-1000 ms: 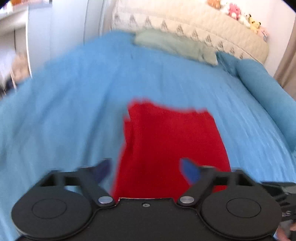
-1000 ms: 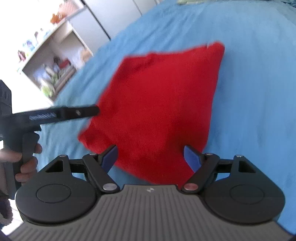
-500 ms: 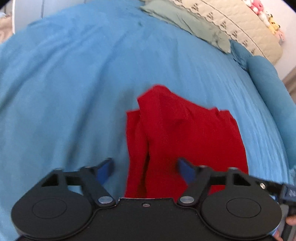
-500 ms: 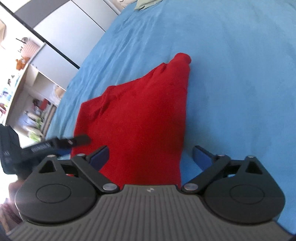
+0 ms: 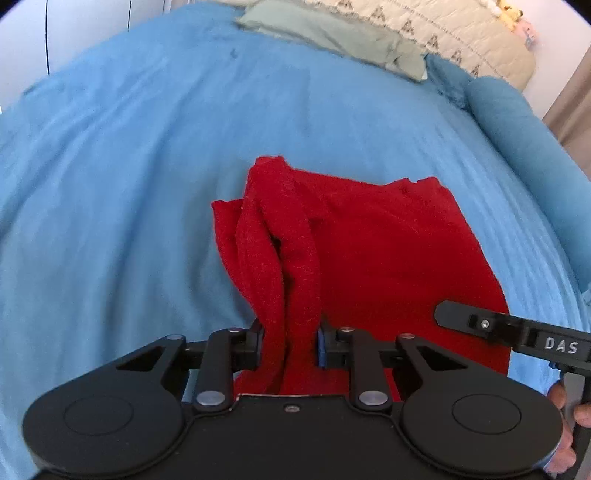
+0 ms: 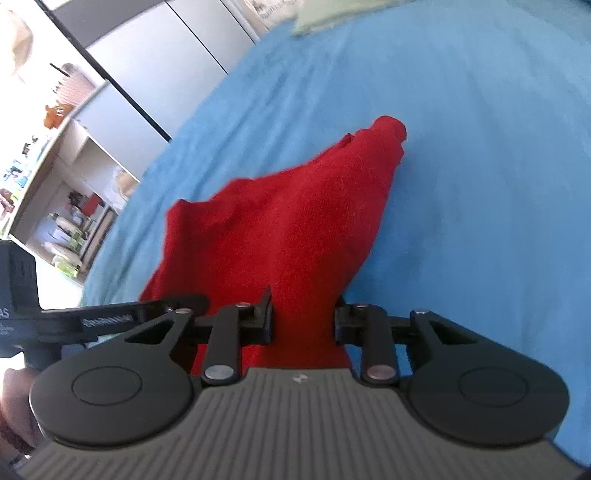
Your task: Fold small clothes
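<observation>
A small red garment [image 5: 369,251] lies partly folded on a blue bedspread [image 5: 129,166]. My left gripper [image 5: 290,341] is shut on the bunched near-left edge of the garment. My right gripper [image 6: 303,325] is shut on the near-right edge of the same red garment [image 6: 295,229], which stretches away from it to a pointed far corner. The right gripper's finger [image 5: 480,325] shows at the lower right of the left wrist view. The left gripper's finger [image 6: 140,310] shows at the left of the right wrist view.
A pale green cloth [image 5: 332,37] lies near the cream headboard [image 5: 461,33] at the far end of the bed. A blue bolster [image 5: 528,147] runs along the right side. Shelves with clutter [image 6: 55,184] and grey cabinet doors [image 6: 147,66] stand beyond the bed's left side.
Both grippers were open over the garment and have closed on its near edge. The cloth now bunches up between the fingers.
</observation>
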A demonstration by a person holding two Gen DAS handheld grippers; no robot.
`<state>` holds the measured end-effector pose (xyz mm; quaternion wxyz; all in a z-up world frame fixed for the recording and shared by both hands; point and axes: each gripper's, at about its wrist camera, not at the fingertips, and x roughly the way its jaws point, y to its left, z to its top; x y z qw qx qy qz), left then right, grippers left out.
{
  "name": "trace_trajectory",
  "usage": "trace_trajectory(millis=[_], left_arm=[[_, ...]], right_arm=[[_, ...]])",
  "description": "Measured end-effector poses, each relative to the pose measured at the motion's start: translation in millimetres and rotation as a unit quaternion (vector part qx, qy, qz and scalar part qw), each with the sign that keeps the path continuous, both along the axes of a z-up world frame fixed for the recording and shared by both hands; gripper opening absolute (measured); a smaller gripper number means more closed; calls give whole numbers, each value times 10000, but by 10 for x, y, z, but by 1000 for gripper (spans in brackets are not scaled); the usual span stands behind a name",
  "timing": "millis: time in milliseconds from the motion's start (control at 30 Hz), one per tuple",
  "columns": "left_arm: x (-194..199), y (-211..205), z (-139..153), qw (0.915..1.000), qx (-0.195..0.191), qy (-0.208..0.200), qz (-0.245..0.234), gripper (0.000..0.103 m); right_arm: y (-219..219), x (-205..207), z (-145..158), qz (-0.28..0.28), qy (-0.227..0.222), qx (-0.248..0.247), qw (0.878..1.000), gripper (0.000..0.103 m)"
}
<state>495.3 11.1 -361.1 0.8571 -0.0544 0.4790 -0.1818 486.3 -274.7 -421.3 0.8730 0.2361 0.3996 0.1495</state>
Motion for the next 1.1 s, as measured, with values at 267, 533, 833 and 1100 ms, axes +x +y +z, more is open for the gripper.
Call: trace_trajectory(millis=[267,533,833,1100], left_arm=[[-614,-362,537,9993,-298,-169,-129,26],[-1562,-978,436,9979,-399,195,-470,27],[-1882,-1231,-207,9979,399,-41,-506,89],[-2048,-1182,-11,9947,950,-357,-176,95]], right_arm=[[-291,-524,605,22,-304,193,9993,42],[-951,-1475,761,125,128,-48,9998,42],[-1526,-2180,-253,-496,485,-266,9972,75],[-1490,-2307,32,-665,243,-460,9964,93]])
